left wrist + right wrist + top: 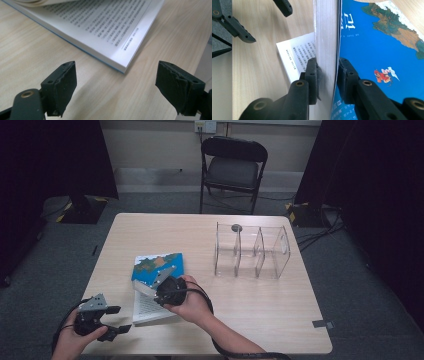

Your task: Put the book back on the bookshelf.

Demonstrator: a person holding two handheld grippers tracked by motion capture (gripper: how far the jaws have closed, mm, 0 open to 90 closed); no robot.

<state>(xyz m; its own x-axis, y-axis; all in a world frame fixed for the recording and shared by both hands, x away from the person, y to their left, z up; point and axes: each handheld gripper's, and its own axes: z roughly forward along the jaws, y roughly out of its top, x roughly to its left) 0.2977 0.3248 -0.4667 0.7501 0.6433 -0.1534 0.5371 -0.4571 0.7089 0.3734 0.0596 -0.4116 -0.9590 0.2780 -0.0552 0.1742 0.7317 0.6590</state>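
R claw point(325, 75) pinches a stack of pages plus the blue illustrated cover of the book point(372, 42), lifted off the printed page lying below. L claw point(116, 82), jaws wide, sits w/ the book's white corner just ahead.

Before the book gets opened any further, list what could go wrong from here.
1. The right gripper pinches only the edge of a thick stack of pages and cover of the book; they could slip or crease.
2. The left gripper is open and off the book, so the lower half may slide on the table.
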